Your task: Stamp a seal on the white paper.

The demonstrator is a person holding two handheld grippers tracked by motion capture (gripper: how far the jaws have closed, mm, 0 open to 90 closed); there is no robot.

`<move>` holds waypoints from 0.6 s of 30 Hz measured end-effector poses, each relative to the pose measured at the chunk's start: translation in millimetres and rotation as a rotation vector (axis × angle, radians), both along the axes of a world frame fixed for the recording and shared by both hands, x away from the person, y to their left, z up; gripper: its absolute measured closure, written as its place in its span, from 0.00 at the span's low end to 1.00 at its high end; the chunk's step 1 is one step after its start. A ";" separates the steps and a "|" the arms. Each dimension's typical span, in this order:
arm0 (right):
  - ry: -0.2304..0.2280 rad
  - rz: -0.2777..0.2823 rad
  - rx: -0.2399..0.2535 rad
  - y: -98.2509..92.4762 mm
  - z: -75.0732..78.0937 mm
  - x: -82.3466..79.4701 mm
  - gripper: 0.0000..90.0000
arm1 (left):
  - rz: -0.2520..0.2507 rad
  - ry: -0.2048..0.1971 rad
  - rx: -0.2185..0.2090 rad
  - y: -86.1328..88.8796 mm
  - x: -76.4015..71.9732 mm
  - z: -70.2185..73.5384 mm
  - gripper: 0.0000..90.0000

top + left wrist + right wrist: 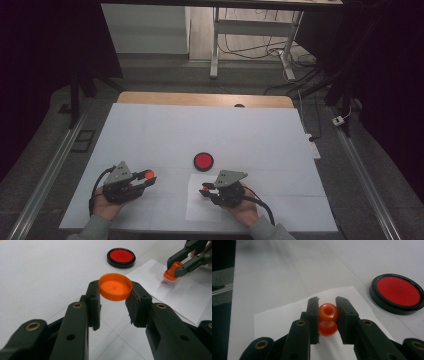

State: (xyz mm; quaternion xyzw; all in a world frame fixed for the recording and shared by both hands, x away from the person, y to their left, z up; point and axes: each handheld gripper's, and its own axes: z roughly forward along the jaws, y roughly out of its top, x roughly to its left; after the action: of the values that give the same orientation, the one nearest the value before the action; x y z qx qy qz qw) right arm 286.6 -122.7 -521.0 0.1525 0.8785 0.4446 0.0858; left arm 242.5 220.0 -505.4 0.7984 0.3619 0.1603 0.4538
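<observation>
My left gripper (pixel 148 175) (pixel 115 291) is shut on a round orange cap (pixel 149 174) (pixel 115 287), held by its rim above the white table, hollow side towards the camera. My right gripper (pixel 204 191) (pixel 327 308) is shut on a small orange stamp-like knob (pixel 205 193) (pixel 327 315) over a white sheet of paper (pixel 200 209) (pixel 279 317). In the left gripper view the right gripper (pixel 175 269) holds the knob (pixel 171 274) with its lower end down on the paper (pixel 185 295). A round red pad in a black case (pixel 203 161) (pixel 121 257) (pixel 398 292) lies just beyond the sheet.
The white table top (pixel 200 130) stretches wide behind the pad to a wooden far edge (pixel 205 99). Beyond it are desk legs (pixel 215 45) and loose cables (pixel 305 60) on the floor. Metal rails (pixel 45 175) run along both sides of the table.
</observation>
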 end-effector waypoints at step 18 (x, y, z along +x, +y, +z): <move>-0.004 0.004 -0.025 2.4 -4.1 0.2 0.80 | 0.002 -0.001 -0.005 0.5 0.3 0.2 0.72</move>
State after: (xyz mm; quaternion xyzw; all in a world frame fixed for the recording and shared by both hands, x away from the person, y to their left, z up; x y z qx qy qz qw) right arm 286.8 -120.3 -525.1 0.1487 0.8840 0.4342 0.0886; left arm 242.8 220.5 -505.2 0.7967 0.3629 0.1601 0.4560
